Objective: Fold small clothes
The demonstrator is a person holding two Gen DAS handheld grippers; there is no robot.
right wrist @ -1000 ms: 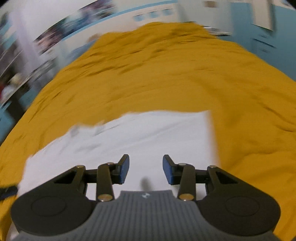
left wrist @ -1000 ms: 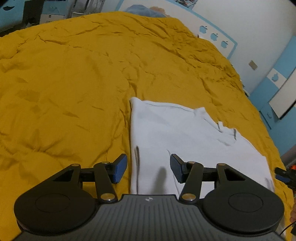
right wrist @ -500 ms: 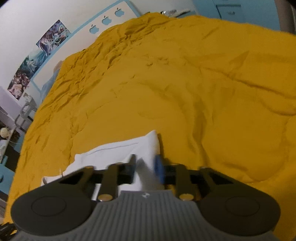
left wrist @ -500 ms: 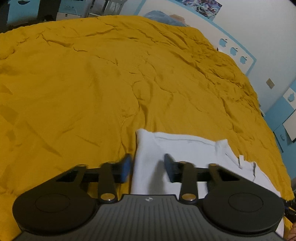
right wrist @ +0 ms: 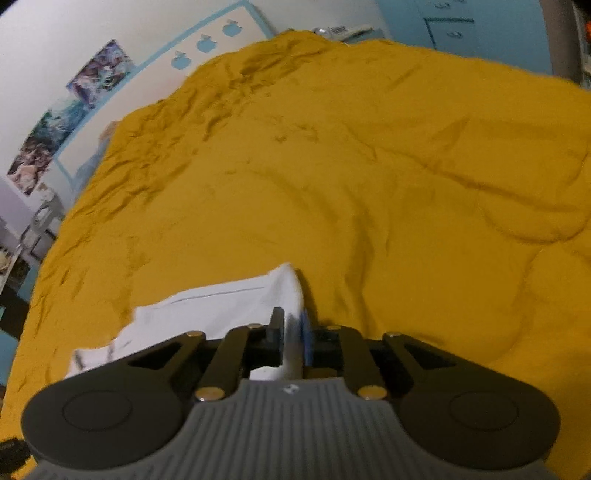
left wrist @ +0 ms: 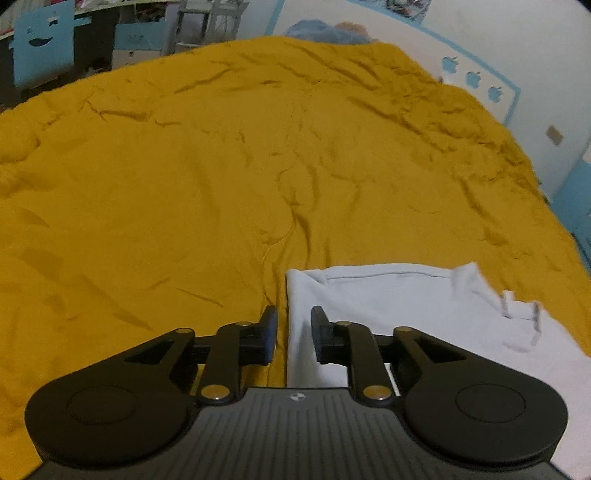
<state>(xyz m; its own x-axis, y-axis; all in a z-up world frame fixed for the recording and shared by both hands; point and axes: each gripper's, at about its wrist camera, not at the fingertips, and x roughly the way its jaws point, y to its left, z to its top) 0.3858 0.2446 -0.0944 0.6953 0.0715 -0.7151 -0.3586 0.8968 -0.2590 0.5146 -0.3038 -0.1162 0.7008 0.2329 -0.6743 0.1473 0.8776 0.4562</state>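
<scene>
A small white garment (left wrist: 406, 306) lies flat on a mustard-yellow bedspread (left wrist: 221, 184). In the left wrist view its left edge runs between the fingers of my left gripper (left wrist: 293, 330), whose jaws stand a small gap apart around that edge without pinching it. In the right wrist view the garment (right wrist: 221, 310) shows its right corner, and my right gripper (right wrist: 293, 338) is shut on that edge, the cloth squeezed between the pads. A folded-in sleeve or neck part (left wrist: 517, 317) shows at the right.
The wrinkled bedspread (right wrist: 369, 184) fills both views. White walls with blue apple stickers (left wrist: 472, 79) and posters (right wrist: 74, 110) border the bed. A blue chair (left wrist: 40, 48) and furniture stand beyond the far-left edge. Blue cabinets (right wrist: 461, 22) stand at the far right.
Both grippers dropped to the garment's near side edges and narrowed. The right one closed on the cloth; the left one narrowed around the left edge.
</scene>
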